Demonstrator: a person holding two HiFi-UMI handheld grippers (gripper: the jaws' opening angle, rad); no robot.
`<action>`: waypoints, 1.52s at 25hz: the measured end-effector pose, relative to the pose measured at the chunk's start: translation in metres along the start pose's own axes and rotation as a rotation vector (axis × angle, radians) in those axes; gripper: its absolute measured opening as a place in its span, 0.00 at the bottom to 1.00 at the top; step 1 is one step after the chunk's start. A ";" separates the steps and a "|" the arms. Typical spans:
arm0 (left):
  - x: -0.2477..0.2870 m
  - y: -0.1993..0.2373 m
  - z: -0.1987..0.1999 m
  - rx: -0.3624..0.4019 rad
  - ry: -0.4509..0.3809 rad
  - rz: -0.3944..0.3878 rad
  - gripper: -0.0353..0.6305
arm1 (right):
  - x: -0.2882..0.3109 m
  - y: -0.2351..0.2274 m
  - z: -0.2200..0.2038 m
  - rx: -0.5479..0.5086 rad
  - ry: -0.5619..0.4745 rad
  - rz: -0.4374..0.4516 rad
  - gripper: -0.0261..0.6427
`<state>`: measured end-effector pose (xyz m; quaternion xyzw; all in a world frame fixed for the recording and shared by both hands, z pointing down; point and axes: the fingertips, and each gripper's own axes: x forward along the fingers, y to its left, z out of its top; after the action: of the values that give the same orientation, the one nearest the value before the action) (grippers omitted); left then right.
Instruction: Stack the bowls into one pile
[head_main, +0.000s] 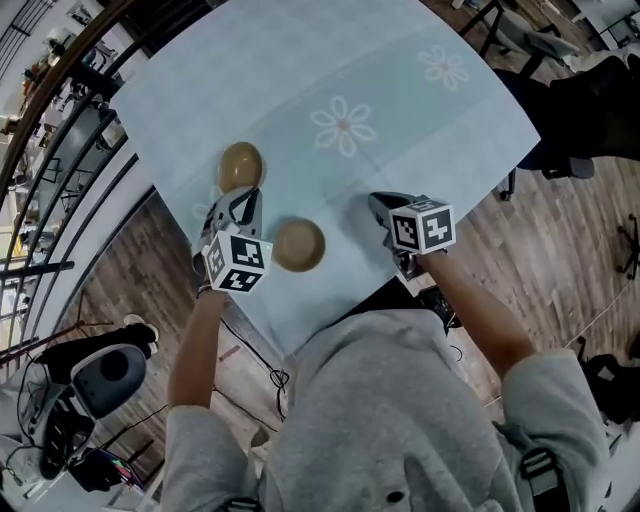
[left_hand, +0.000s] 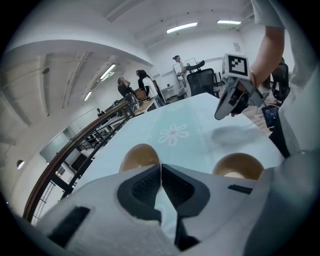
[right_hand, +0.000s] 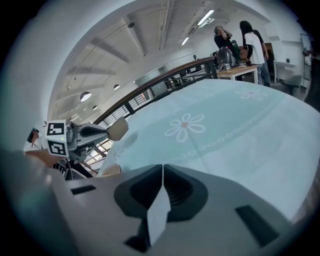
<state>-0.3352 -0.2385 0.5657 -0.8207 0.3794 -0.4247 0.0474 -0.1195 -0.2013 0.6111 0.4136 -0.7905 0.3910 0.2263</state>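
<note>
Bowl (head_main: 241, 165) hangs by its rim from the clenched left gripper (head_main: 245, 194), beyond the second bowl (head_main: 299, 245) — so thin a pinch may slip and drop it; right gripper (head_main: 378, 203) clenched, empty.

We see the far bowl (head_main: 241, 165) just beyond our left gripper (head_main: 243, 200), the near bowl (head_main: 299, 246) between it and our right gripper (head_main: 383, 207).
</note>
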 end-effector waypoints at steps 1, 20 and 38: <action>-0.005 -0.007 0.005 -0.004 -0.008 -0.009 0.09 | -0.003 -0.004 0.001 -0.003 -0.006 -0.001 0.08; -0.056 -0.166 0.018 0.048 -0.015 -0.229 0.09 | -0.019 0.001 -0.002 -0.074 -0.055 0.001 0.08; -0.031 -0.210 -0.008 -0.223 0.083 -0.368 0.24 | -0.040 0.009 0.012 -0.129 -0.062 0.089 0.08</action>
<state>-0.2301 -0.0673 0.6340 -0.8580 0.2692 -0.4152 -0.1376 -0.1051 -0.1885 0.5734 0.3747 -0.8382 0.3359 0.2102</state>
